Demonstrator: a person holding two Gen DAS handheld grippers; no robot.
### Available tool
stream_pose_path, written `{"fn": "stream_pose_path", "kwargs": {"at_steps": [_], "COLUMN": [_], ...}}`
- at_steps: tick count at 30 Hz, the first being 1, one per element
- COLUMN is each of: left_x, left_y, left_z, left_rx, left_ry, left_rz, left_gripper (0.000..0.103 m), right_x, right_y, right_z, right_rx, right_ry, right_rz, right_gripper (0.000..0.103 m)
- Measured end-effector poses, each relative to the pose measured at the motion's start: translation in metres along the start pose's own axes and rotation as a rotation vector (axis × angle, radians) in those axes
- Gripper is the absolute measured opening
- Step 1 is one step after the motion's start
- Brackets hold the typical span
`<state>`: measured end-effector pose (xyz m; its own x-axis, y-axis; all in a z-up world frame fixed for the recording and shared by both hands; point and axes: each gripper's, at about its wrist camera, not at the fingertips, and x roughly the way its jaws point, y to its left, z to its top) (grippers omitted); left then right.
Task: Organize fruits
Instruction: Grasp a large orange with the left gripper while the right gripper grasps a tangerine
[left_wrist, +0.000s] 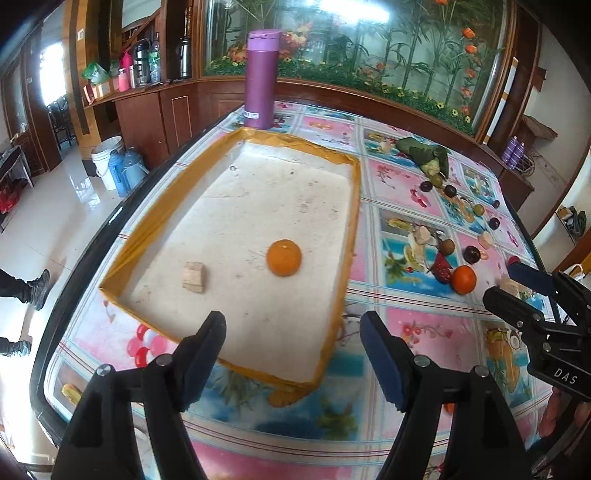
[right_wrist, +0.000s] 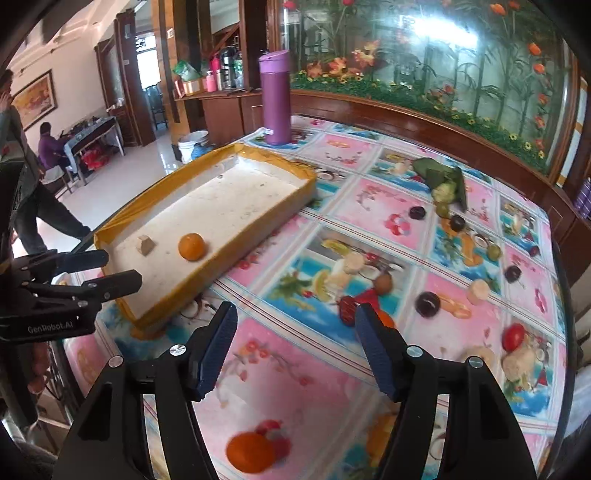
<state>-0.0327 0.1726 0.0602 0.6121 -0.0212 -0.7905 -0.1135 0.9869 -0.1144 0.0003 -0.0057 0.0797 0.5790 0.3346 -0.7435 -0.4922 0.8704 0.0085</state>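
While both claws gape empty | round orange (left_wrist: 284, 257) | sits in tray (left_wrist: 184, 192)

Blk fingers (left_wrist: 207, 354) w/ blue pads (right_wrist: 218, 354)

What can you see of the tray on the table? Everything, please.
The tray is a shallow rectangular box, white and foam-like inside, its low rim wrapped in yellow-brown tape. The floor is scuffed and spotted. It lies flat on the fruit-print tablecloth, near the table's left edge, with the purple flask standing just beyond its far end. Inside rest an orange and a pale tan chunk, apart from each other. Neither pair of tongs touches it.
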Motion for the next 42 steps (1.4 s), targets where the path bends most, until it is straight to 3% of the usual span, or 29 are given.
{"fn": "stream_pose_path", "kwargs": {"at_steps": [11, 14, 17, 21, 24, 25, 28, 33, 42], "left_x": [0.004, -0.003, -0.001, 0.007, 0.01, 0.014, 0.014, 0.013, 0.014], "left_y": [-0.092, -0.108, -0.121, -0.124, -0.128, -0.13, -0.137, -0.133, -0.127], "left_z": [-0.026, -0.043, -0.059, -0.069, -0.074, -0.076, -0.079, -0.078, -0.078], "left_rx": [0.165, 0.211, 0.255, 0.238, 0.258, 0.266, 0.31, 0.295, 0.286], "left_ry": [0.091, 0.119, 0.144, 0.169, 0.154, 0.163, 0.121, 0.113, 0.12], "left_rz": [-0.154, -0.209, -0.214, -0.217, -0.206, -0.207, -0.184, -0.2, -0.228], "left_gripper": [0.078, 0.082, 0.082, 0.081, 0.066, 0.052, 0.04, 0.039, 0.039], "right_x": [-0.047, -0.051, -0.052, -0.048, -0.044, -0.042, -0.033, -0.005, 0.056], "right_y": [-0.105, -0.123, -0.134, -0.136, -0.132, -0.129, -0.12, -0.099, -0.079], "right_z": [-0.069, -0.082, -0.091, -0.092, -0.09, -0.088, -0.078, -0.054, -0.02], "right_rx": [0.177, 0.214, 0.241, 0.241, 0.227, 0.219, 0.187, 0.125, 0.049], "right_ry": [0.023, 0.038, 0.042, 0.047, 0.048, 0.049, 0.051, 0.066, 0.132], "right_rz": [-0.171, -0.188, -0.183, -0.162, -0.144, -0.137, -0.104, 0.011, 0.078], "right_gripper": [0.071, 0.071, 0.071, 0.071, 0.071, 0.071, 0.071, 0.071, 0.071]}}
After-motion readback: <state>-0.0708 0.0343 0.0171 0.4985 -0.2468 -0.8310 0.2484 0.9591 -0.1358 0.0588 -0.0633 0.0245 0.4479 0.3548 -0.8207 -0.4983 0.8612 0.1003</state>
